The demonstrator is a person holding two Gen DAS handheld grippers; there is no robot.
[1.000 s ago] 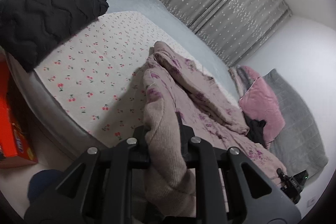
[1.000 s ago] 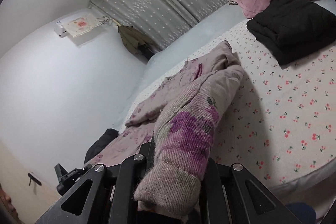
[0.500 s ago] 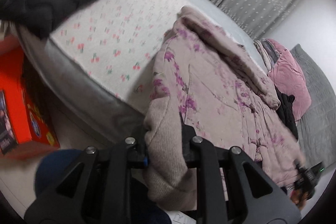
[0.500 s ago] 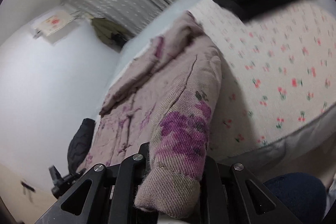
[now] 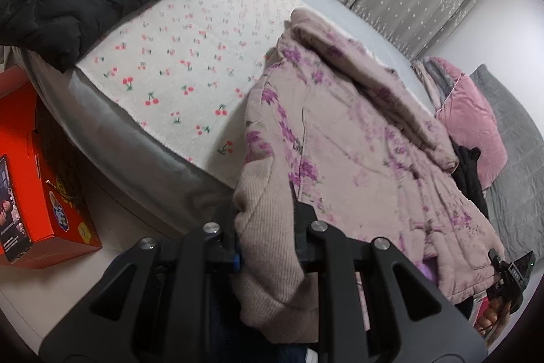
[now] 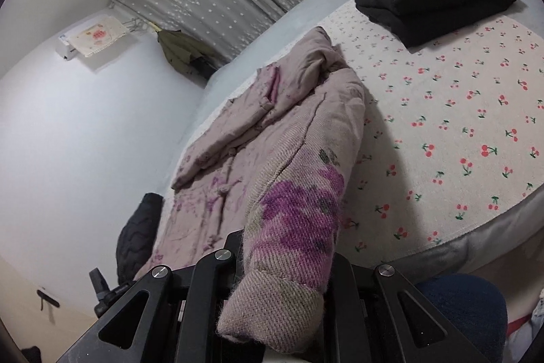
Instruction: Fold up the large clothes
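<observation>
two black claws, one mauve quilted jacket with purple flowers (image 5: 357, 138). the left gripper (image 5: 267, 227) clamps its ribbed hem; the right gripper (image 6: 289, 257) clamps its cuff. the jacket lies spread on the cherry-print bedspread (image 6: 459, 125), beyond it two black folded garments.

Soft, even indoor light; strong fisheye bending, dark corners.

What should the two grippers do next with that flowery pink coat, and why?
Probably let go. The left gripper and right gripper each pinch an edge of the coat, which already lies spread flat on the bed, so they can release and re-grip for a fold.
</observation>
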